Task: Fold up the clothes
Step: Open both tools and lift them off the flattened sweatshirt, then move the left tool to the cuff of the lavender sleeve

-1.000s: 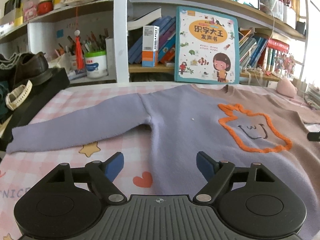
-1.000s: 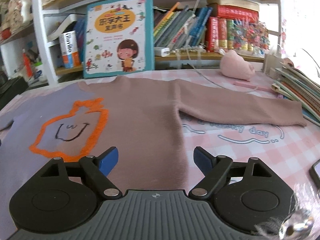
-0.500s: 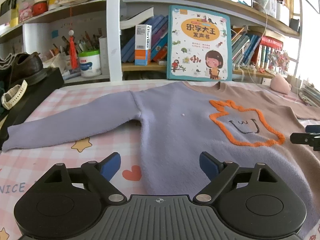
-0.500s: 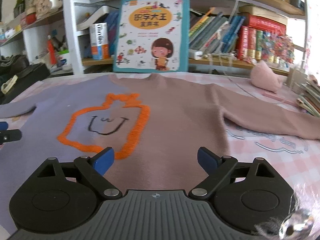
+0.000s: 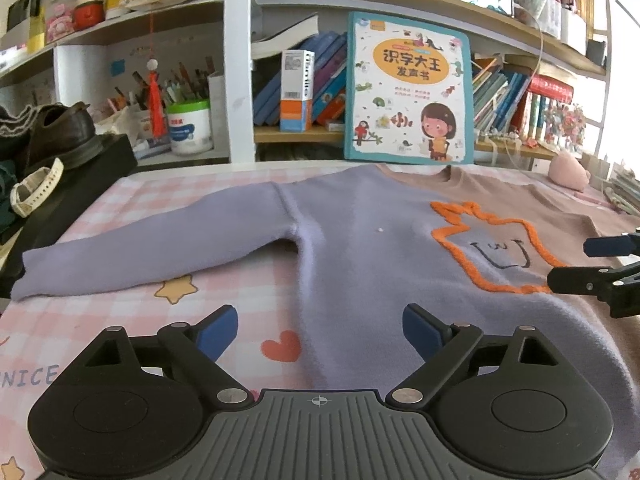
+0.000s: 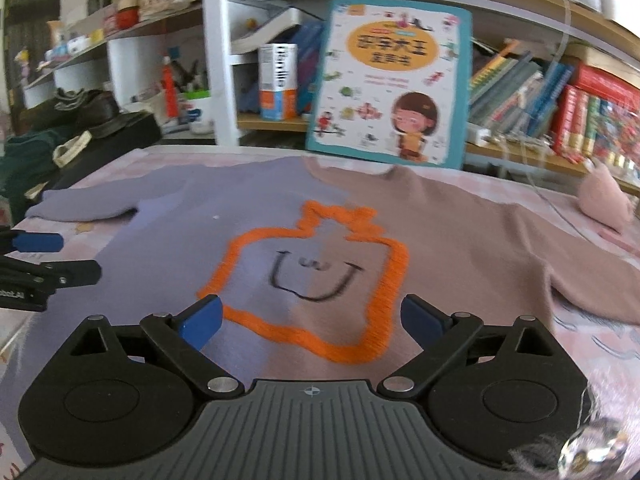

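I see a sweater (image 5: 360, 248) spread flat on the pink checked table (image 5: 132, 208), lilac on the left, brown on the right, an orange outline mid-chest. My left gripper (image 5: 318, 330) and right gripper (image 6: 310, 316) hover above it, fingers spread wide, having just opened further, nothing between them.

Two low wrist views, shared sweater (image 5: 360, 248)

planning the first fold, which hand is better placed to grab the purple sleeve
Left. The left gripper hovers open at the two-tone knit sweater's purple sleeve; the right gripper sits over the orange outline.
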`<state>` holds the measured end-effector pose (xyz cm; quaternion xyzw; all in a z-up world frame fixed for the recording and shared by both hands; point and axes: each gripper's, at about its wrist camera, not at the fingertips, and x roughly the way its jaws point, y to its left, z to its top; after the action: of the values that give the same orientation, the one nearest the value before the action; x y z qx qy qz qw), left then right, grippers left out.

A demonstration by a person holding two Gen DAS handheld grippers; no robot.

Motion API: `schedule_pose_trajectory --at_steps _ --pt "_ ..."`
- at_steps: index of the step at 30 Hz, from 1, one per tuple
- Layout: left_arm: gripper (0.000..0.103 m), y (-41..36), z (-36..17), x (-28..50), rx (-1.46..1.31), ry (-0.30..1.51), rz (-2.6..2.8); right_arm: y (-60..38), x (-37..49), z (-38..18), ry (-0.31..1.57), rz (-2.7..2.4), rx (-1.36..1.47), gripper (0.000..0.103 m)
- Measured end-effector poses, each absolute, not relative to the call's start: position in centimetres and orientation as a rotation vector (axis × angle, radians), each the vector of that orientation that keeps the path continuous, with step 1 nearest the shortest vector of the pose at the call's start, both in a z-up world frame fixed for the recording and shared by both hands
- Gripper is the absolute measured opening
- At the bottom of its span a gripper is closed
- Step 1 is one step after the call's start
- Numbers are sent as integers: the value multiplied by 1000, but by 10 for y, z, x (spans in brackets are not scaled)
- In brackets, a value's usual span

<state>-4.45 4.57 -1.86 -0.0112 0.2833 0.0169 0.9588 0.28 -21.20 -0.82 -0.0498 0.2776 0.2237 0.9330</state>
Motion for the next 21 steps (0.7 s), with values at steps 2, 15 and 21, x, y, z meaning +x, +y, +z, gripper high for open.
schedule_pose_trajectory --at_steps 2,15,21 --pt "92 50 -19 -45 -24 574 49 -204 5 -7 563 481 -109 96" --pt "93 90 -13 -45 -40 550 203 -148 17 -4 476 648 -220 96" --pt "93 106 -11 -39 -30 533 274 -137 22 -4 466 705 -205 96"
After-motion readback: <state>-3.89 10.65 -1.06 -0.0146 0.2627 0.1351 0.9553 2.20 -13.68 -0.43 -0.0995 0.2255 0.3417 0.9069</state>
